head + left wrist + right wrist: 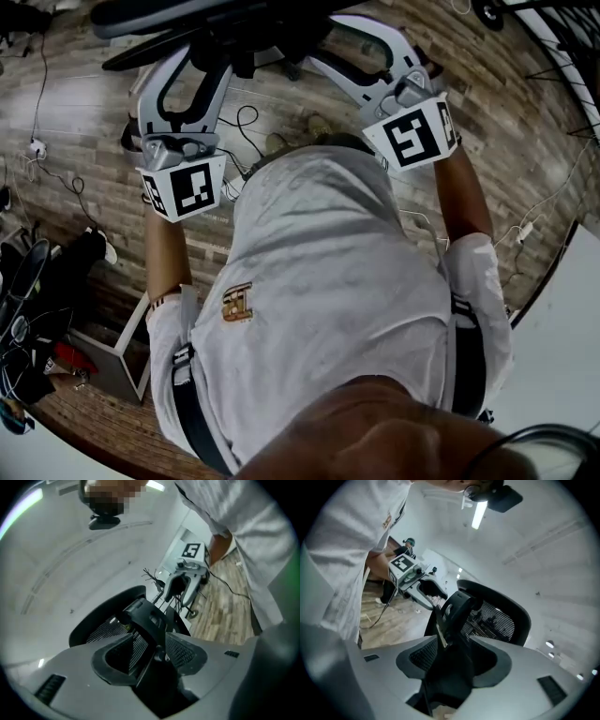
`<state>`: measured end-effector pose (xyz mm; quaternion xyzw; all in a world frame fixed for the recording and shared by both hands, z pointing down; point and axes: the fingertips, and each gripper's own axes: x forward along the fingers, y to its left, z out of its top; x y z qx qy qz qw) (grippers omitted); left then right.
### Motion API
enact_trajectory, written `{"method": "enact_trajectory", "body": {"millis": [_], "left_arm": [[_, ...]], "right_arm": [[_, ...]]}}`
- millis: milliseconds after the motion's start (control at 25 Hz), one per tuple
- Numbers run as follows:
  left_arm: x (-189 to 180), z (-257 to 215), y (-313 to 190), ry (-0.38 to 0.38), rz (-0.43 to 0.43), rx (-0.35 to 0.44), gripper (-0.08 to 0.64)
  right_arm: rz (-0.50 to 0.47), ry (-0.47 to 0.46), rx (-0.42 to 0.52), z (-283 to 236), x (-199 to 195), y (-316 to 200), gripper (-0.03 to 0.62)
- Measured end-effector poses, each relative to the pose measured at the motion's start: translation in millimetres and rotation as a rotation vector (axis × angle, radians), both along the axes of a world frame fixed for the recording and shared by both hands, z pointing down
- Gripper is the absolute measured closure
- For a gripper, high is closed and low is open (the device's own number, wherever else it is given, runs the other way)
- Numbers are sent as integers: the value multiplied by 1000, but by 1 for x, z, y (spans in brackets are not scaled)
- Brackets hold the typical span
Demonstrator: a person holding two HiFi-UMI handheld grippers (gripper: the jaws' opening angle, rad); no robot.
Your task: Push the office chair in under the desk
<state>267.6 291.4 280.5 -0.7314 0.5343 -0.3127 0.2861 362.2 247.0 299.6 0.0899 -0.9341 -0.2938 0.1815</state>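
The office chair (234, 28) stands on the wooden floor (75, 197) right in front of the person, its back turned toward them. From the head view only its dark upper parts show, along the top edge of the picture. No worktop can be picked out for certain in any view.

The person, in a white shirt (328, 281), has both arms stretched forward to the chair. The left tool (202, 61) reaches up to the chair's back, its marker cube just in front of the left hand. In the left gripper view its jaws stand apart and straddle the black spine behind the mesh backrest. A strip of mesh shows between one pad and the spine, so the tool is open around that part, not clamped on it.

The right tool (342, 37) comes in from the other side at a slant, close beside the left one but not touching it. In the right gripper view its jaws also stand apart, with the same dark upright part of the chair between them. That part fills much of the gap, yet the pads do not look pressed against it. Each tool can be seen from the other's camera, across the chair's back.

Loose black cables (248, 122) lie on the floor between the person and the chair. An open box (117, 361) and some dark bags (37, 281) sit off to the person's left.
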Motion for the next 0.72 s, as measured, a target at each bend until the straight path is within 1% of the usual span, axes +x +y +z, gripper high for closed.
{"method": "enact_trajectory", "body": {"millis": [120, 200, 280, 400, 520, 600, 720], "left_arm": [[-10, 15, -10, -165, -36, -24, 308], [-16, 23, -16, -246, -70, -35, 279], [-19, 27, -21, -304, -88, -39, 264], [-21, 33, -28, -378, -96, -50, 245], [-24, 36, -33, -437, -104, -55, 238], [-25, 38, -36, -453, -107, -63, 232], [-26, 39, -38, -453, -102, -69, 229]], "right_arm": [[25, 93, 145, 6, -2, -14, 371], [44, 150, 239, 10, -3, -23, 364], [58, 196, 322, 13, -5, -31, 359], [72, 239, 415, 15, -9, -40, 354], [79, 260, 469, 18, -15, -45, 350], [83, 272, 485, 21, -18, -49, 347], [94, 284, 506, 26, -22, -56, 345]]}}
